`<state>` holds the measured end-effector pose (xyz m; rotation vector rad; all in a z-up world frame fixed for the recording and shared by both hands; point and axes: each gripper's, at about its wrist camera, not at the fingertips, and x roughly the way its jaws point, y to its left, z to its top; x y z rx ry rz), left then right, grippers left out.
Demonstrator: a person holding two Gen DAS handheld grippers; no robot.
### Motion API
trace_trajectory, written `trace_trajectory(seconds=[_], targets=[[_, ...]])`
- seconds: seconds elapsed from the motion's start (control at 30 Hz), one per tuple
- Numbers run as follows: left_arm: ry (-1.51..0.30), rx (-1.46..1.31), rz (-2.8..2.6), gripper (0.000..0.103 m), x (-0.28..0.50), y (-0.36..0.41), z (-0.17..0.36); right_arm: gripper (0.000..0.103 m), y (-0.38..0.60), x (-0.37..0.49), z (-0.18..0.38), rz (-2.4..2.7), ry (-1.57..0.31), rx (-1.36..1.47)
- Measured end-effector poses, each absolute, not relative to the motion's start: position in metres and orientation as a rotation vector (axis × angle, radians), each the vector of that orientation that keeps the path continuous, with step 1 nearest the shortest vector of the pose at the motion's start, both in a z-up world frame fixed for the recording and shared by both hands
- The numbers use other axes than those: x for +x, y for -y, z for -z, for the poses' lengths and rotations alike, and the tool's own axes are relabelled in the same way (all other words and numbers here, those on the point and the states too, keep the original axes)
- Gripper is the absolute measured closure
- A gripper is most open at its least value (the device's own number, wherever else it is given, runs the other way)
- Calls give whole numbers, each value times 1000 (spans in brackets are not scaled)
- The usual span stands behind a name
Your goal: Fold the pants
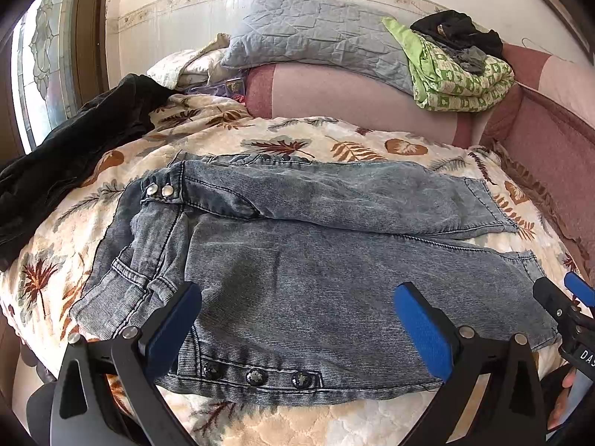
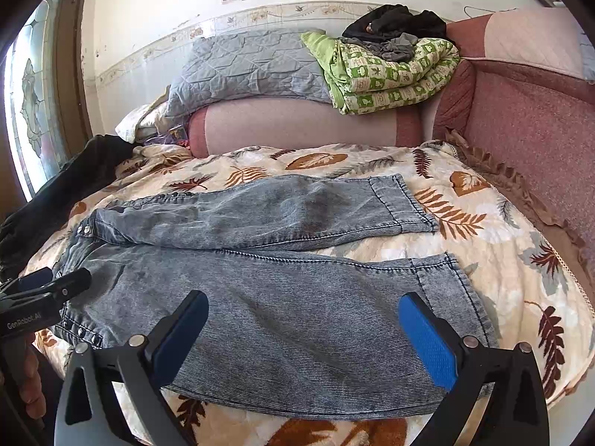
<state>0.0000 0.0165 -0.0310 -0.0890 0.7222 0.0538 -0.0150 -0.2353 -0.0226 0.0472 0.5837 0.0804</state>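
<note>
Evidently pre-fold: left tongs (image 1: 297, 329) and right tongs (image 2: 303, 338) hovered released over the flat pants (image 1: 316, 260); next, each should pinch the near leg's edge just beneath.

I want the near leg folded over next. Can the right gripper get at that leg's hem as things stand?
Probably yes. The right gripper is open above the near leg of the jeans, and the hem lies flat on the bedspread just to its right, nothing covering it.
</note>
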Motion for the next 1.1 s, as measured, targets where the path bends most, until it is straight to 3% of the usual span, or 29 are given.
trace_trajectory(seconds=[1.1], targets=[[-755, -156, -8, 0, 3, -28, 32, 0, 237, -14, 22, -90, -592, 65]])
